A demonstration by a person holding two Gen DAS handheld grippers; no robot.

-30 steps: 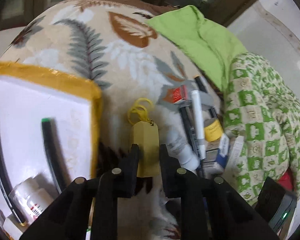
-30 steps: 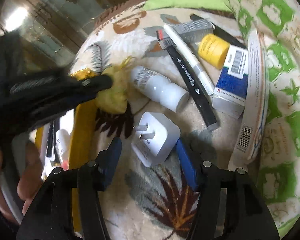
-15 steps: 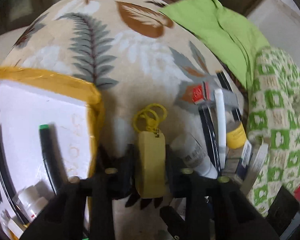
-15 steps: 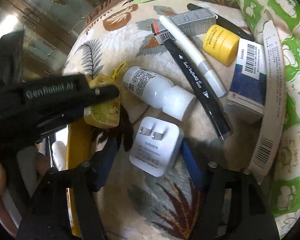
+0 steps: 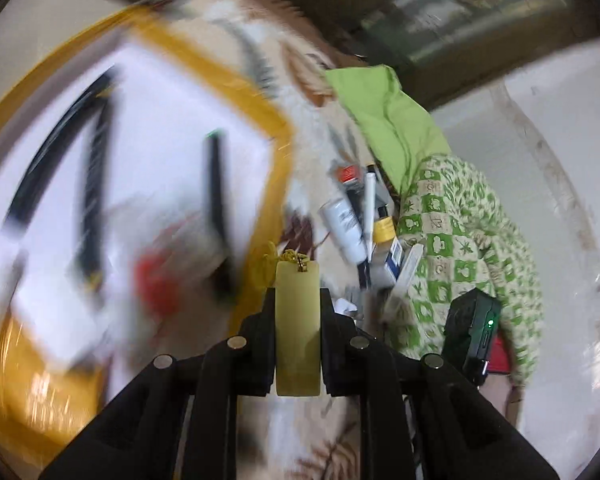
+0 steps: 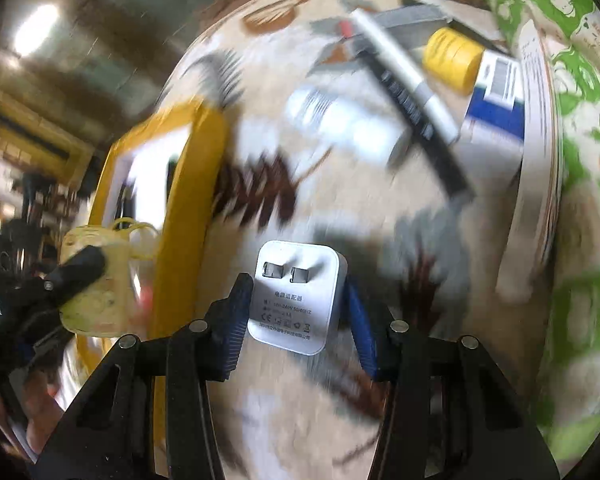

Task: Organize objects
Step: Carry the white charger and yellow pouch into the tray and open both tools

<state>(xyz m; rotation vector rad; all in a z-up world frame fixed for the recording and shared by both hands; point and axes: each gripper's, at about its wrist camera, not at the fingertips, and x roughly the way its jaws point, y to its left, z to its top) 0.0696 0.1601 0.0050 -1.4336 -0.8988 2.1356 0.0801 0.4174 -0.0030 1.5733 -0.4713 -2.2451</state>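
Leaf-print blanket (image 6: pixel 300 400) on a bed-like surface carried everything, with a green checked quilt (image 5: pixel 480 240) along one side. Left gripper (image 5: pixel 298 300) was clamped on the yellow tag (image 5: pixel 298 320), held off the blanket with its yellow cord loop at the far end, near the corner of the yellow-rimmed tray (image 5: pixel 278 184). Tray view was heavily motion-blurred; dark pens (image 5: pixel 218 208) and something red lay on its white floor, no finer detail readable.

Right gripper (image 6: pixel 296 300) had just been closing around the white charger (image 6: pixel 296 296). The blue pads (image 6: pixel 236 320) sat at both sides of it, prongs pointing away from the camera. The left pad looked in contact; on the right, firm contact could not be confirmed, so the grip read as not yet made.

Still unsorted in a pile by the quilt: white bottle (image 6: pixel 348 128), 2 markers (image 6: pixel 416 92), yellow jar (image 6: pixel 452 60), blue-and-white box (image 6: pixel 496 108).

Step in hand, by judgement: tag transfer to the tray, charger pickup running in parallel. Next: get the tag fully over the tray floor, clear of the rim, lower, release. Right side needs to finish closing squarely before lifting; the smooth casing could slip.
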